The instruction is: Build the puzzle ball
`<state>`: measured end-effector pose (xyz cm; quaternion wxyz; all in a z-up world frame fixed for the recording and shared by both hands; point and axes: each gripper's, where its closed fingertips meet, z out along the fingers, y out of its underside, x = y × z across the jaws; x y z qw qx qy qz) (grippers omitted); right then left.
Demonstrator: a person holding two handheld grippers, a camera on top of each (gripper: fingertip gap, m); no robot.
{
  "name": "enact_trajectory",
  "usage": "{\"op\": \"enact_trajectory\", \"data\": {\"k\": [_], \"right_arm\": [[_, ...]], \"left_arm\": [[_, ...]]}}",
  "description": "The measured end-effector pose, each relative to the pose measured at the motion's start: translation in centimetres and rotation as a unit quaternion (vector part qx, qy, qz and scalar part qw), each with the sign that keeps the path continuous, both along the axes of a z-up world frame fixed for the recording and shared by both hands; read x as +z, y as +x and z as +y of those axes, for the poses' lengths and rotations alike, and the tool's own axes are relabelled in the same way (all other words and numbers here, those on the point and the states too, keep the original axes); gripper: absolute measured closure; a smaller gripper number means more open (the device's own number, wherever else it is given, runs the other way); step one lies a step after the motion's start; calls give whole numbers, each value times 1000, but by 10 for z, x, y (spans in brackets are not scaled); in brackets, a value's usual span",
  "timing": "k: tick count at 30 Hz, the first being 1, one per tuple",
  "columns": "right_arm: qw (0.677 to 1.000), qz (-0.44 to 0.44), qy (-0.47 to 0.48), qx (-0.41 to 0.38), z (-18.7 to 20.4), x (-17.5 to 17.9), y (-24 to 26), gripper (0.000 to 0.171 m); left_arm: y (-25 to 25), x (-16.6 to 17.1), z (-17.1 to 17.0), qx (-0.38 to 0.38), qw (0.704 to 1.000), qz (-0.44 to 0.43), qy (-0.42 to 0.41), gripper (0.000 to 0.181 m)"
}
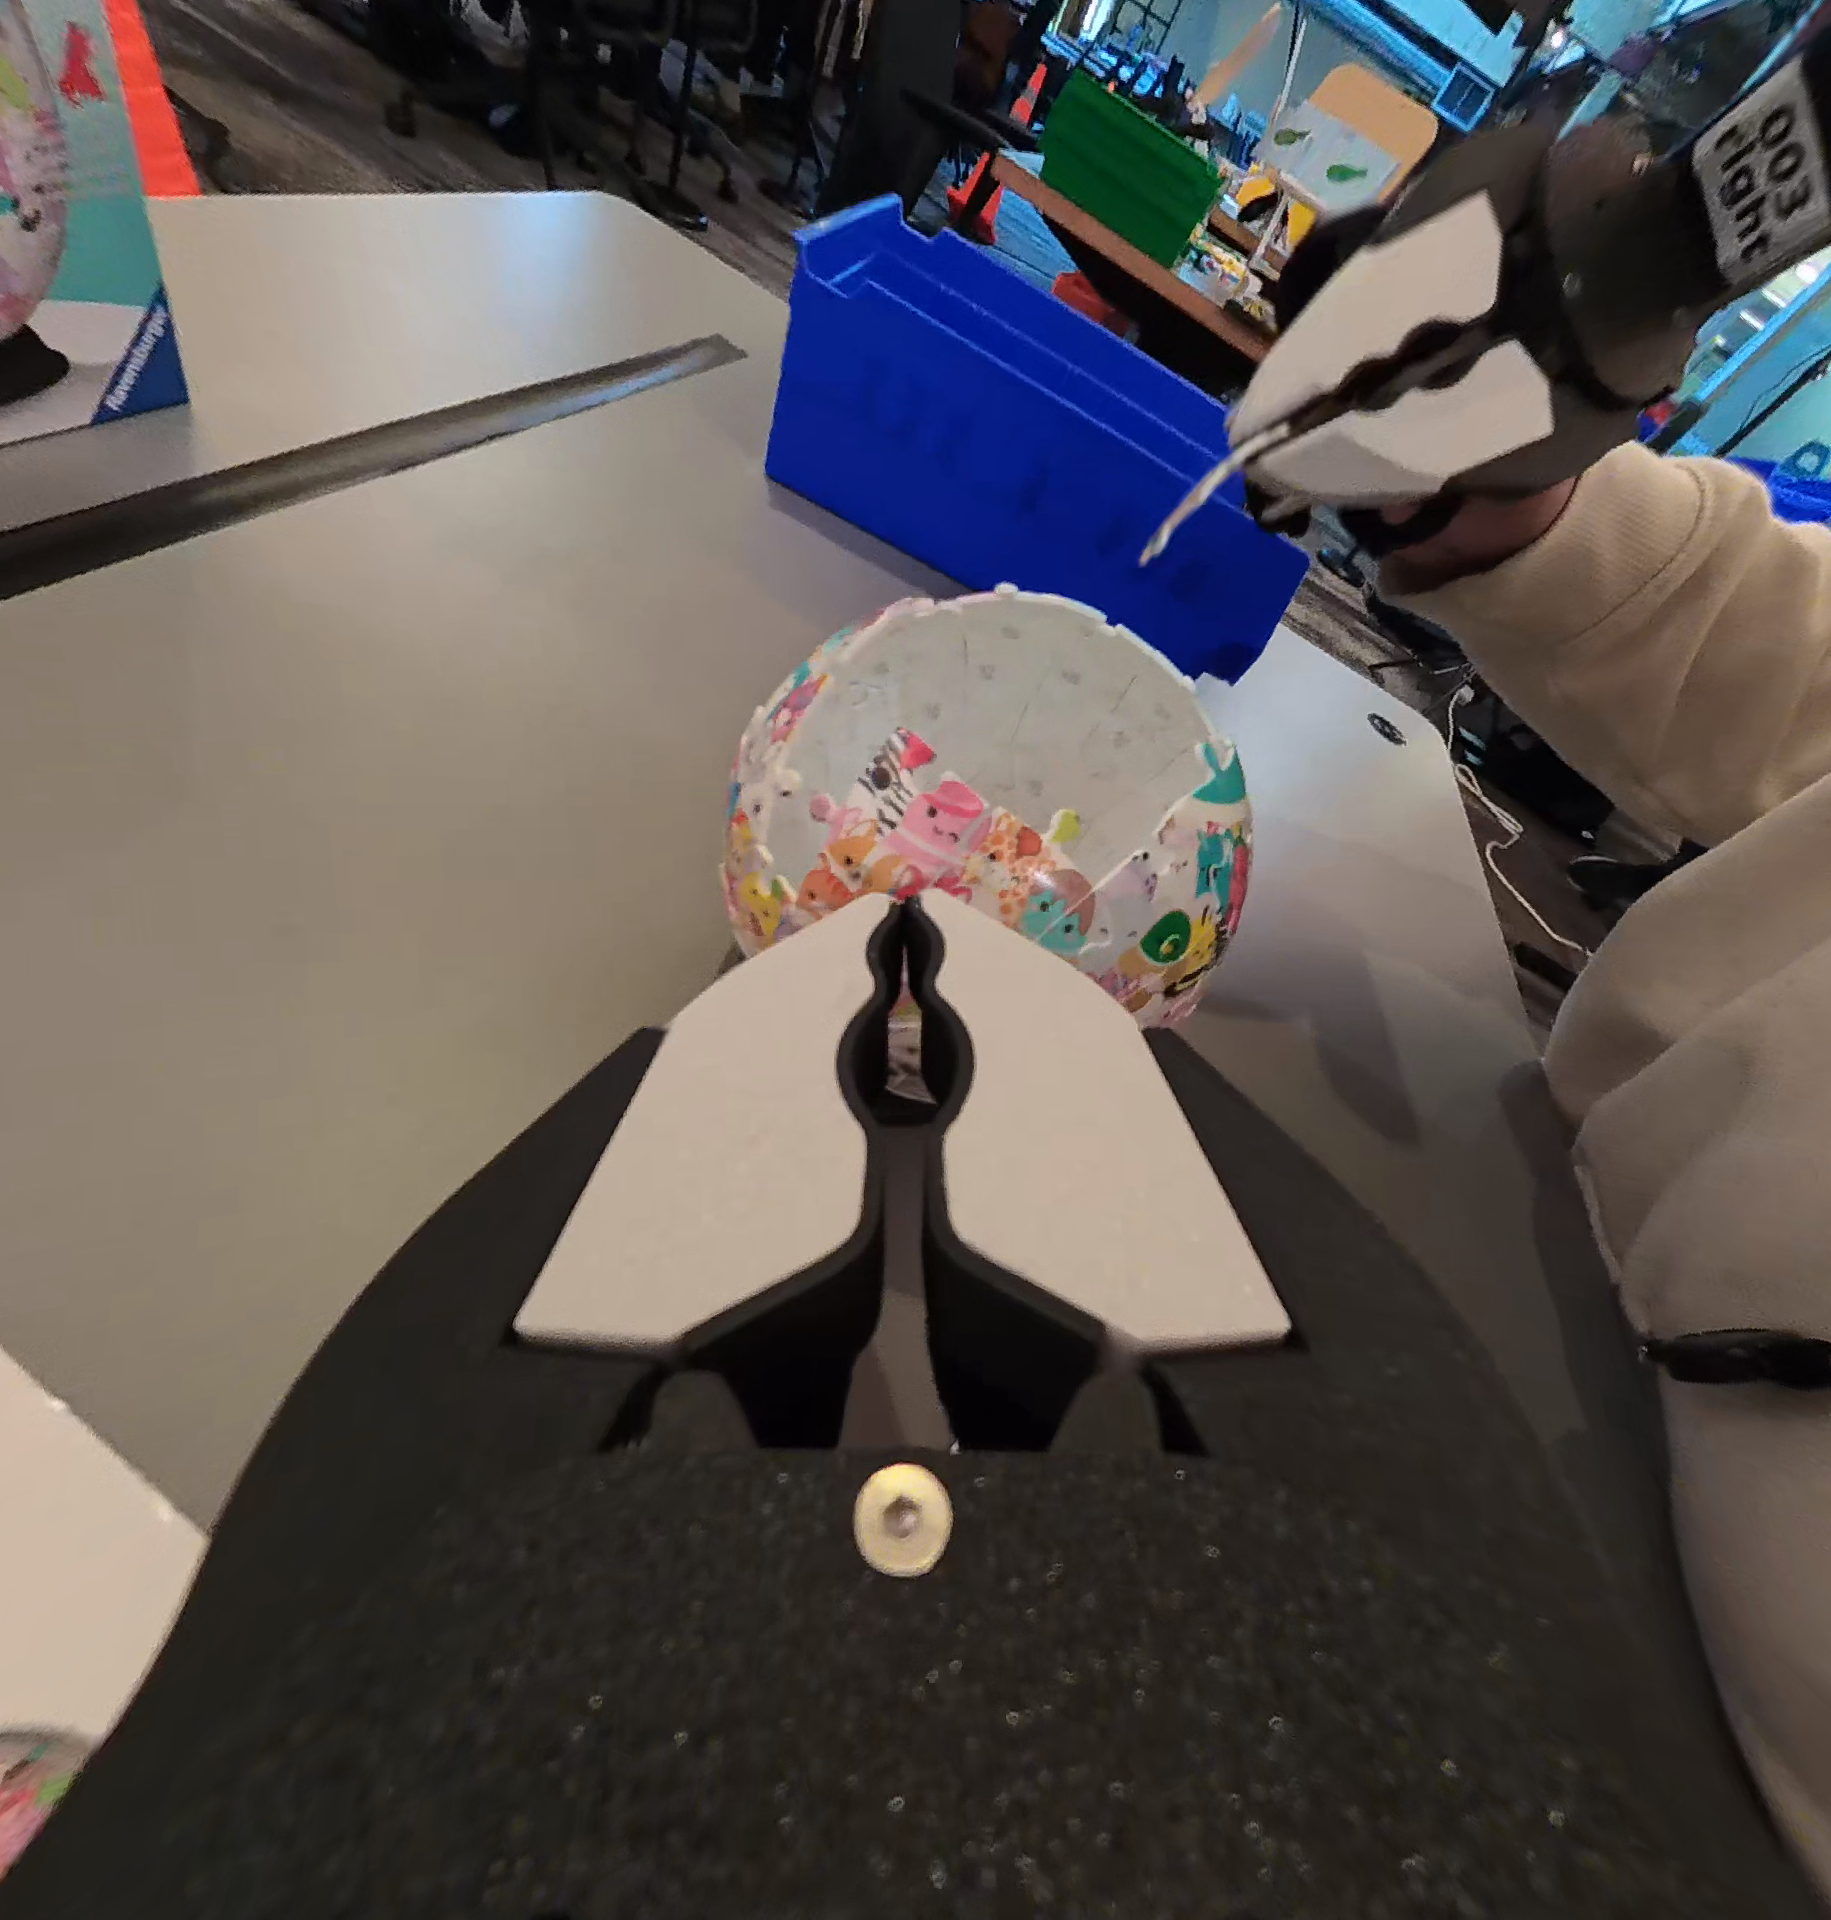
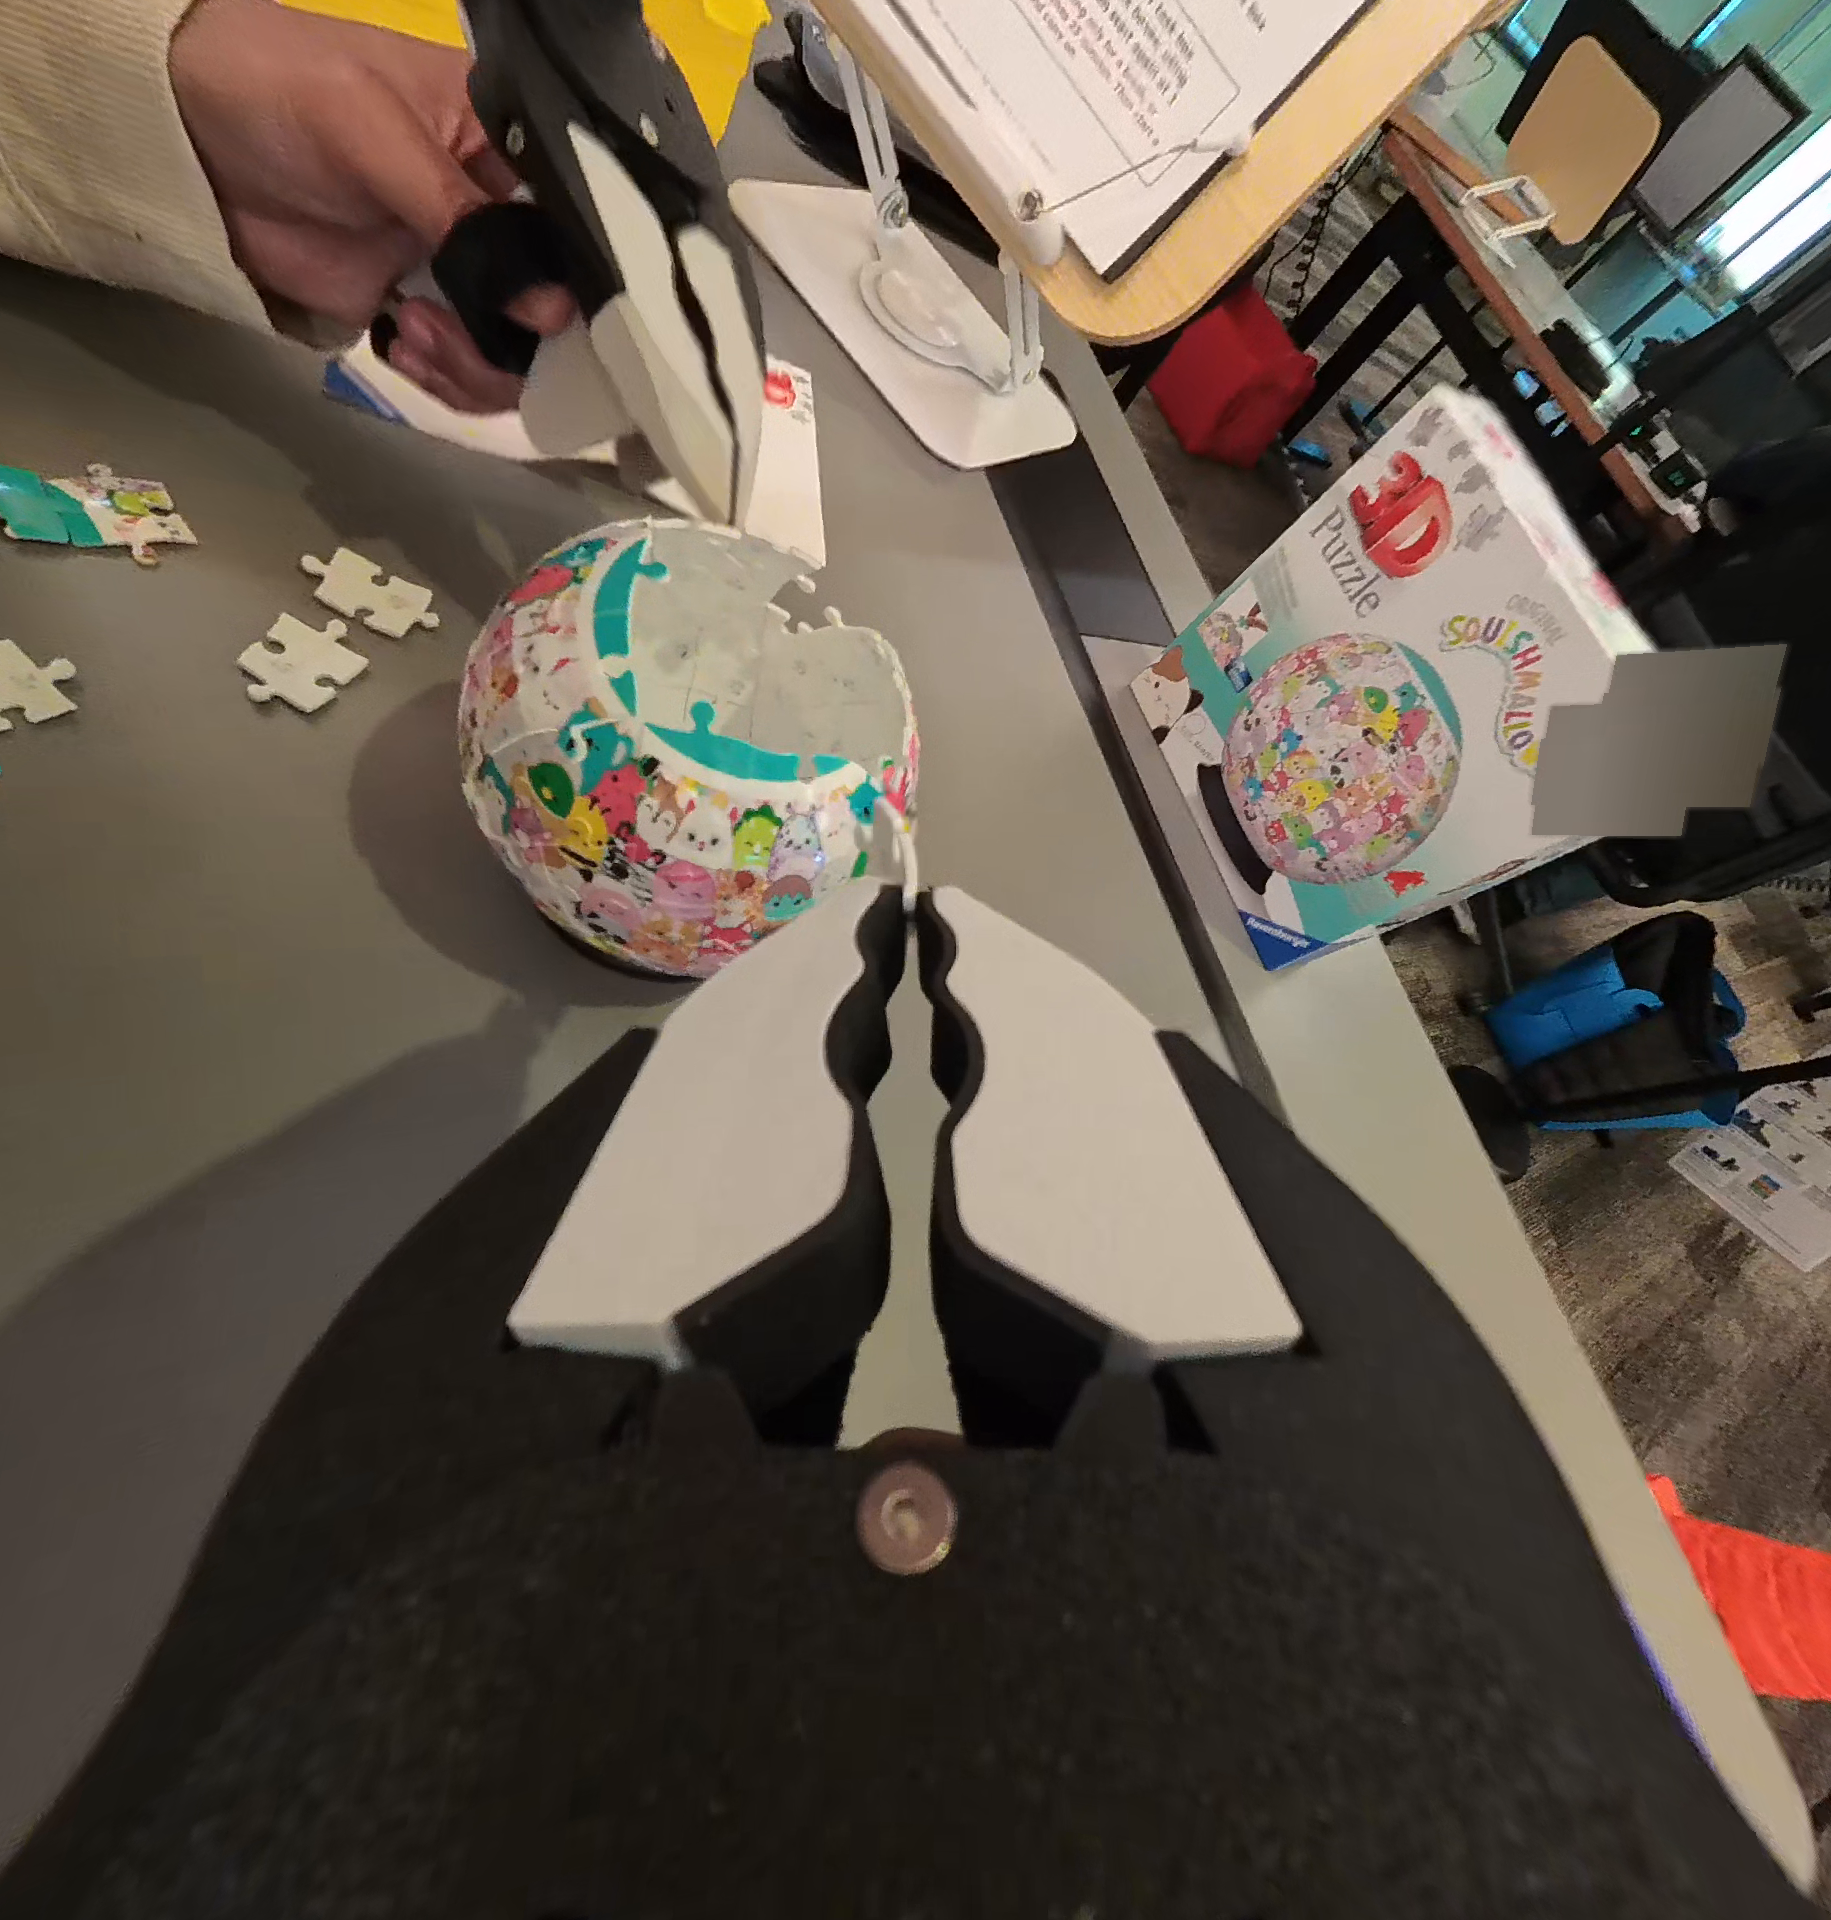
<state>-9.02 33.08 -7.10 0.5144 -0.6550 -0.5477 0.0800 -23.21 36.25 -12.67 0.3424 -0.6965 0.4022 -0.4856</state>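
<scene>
The puzzle ball [image 1: 1004, 727] is a part-built shell with a colourful cartoon outside and a white inside. It sits open-topped on the grey table [image 1: 371, 831] and also shows in the right wrist view [image 2: 620, 831]. My left gripper [image 1: 906, 912] is shut on the ball's rim, and printed wall shows between its fingers. In the right wrist view the left gripper [image 2: 729, 499] reaches down onto the far rim. My right gripper [image 2: 911, 902] is shut on a white puzzle piece [image 2: 893, 840], held just beside the ball's near rim. In the left wrist view the right gripper [image 1: 1243, 447] hovers above the ball.
Loose white pieces [image 2: 334, 629] and a joined teal strip [image 2: 69, 509] lie left of the ball. The puzzle box [image 2: 1410, 707] stands on the adjoining table, past the seam. A blue bin [image 1: 994, 416] is behind the ball, and a white document stand [image 2: 952, 343] is at the far edge. There is about 15 centimetres between the tips of the two grippers.
</scene>
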Motion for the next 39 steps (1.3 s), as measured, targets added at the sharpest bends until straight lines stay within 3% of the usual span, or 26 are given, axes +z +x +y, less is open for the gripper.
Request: {"op": "enact_trajectory", "data": {"k": [3, 6, 10, 14, 16, 19, 23, 25, 27, 29, 31, 33, 36, 39], "right_arm": [[998, -38, -44, 7, -13, -26, 10, 169], [981, -18, -186, 46, -54, -59, 9, 169], [921, 23, -380, 79, -116, -104, -11, 169], [847, 112, -510, 105, -154, -122, -50, 169], [837, 112, -529, 85, -158, -137, -57, 169], [867, 109, -484, 42, -144, -138, -56, 165], [887, 66, -455, 31, -144, -138, -49, 145], [901, 69, -426, 40, -130, -109, -48, 143], [928, 70, -363, 53, -100, -58, -55, 143], [959, 54, -273, 57, -59, -4, -67, 158], [978, 7, -201, 54, -18, 27, -79, 171], [975, -65, -189, 95, 6, 25, -90, 171], [952, -169, -171, 187, 20, -7, -98, 171], [923, -254, -74, 279, 23, -25, -103, 171]], "left_arm": [[-5, 0, 5, 8, 1000, -6, -2, 181], [-1, -5, 3, -3, 1000, -1, -10, 181], [4, -10, 0, -7, 1000, 8, -7, 181], [3, -10, 1, -2, 1000, 13, 0, 181], [4, -7, 1, 0, 1000, 11, 0, 181], [5, -4, 0, 2, 1000, 10, 5, 181], [3, -1, 2, 11, 1000, 10, 14, 181], [1, 0, 3, 14, 1000, 9, 12, 181], [1, 3, 4, 14, 1000, 0, 10, 181], [1, 4, 3, 11, 1000, -4, 9, 181], [1, -1, 4, 11, 1000, 1, 6, 181], [1, -6, 4, 10, 1000, 5, 0, 181], [2, -11, 2, 5, 1000, 12, -3, 181], [4, -15, 1, 4, 1000, 21, 2, 181]]}}
